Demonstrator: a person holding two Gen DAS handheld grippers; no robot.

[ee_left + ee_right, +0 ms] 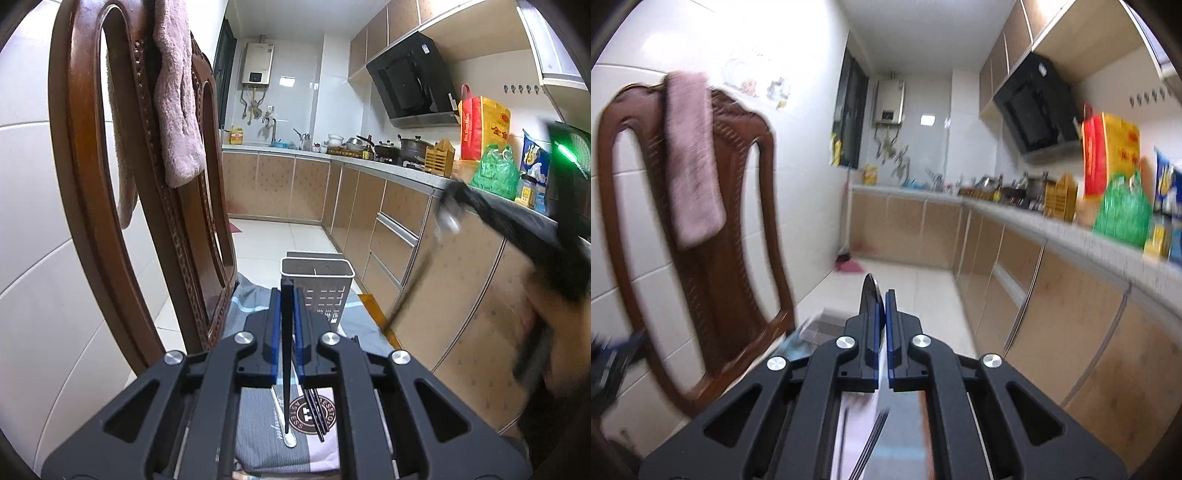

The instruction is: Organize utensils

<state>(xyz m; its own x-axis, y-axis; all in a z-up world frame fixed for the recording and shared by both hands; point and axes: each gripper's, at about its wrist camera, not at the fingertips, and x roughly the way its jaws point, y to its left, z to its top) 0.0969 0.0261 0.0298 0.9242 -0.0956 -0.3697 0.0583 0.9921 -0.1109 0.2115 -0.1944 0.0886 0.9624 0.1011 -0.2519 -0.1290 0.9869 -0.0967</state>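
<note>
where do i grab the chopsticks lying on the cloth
Near the middle of the chopsticks, from above, fingers closing across both sticks: they lie flat and side by side on the cloth, so probably only their long sides can be pinched.

Chair back (147, 206) blocks left; holder (317, 284) ahead; cabinets (443, 266) right.

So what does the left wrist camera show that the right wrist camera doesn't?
Only the left wrist view shows the slotted utensil holder, loose chopsticks on the cloth, the left gripper shut on a dark chopstick, and the blurred right gripper from outside.

Only the right wrist view shows the spoon close up in that gripper.

Both show the wooden chair, pink towel and counter.
</note>
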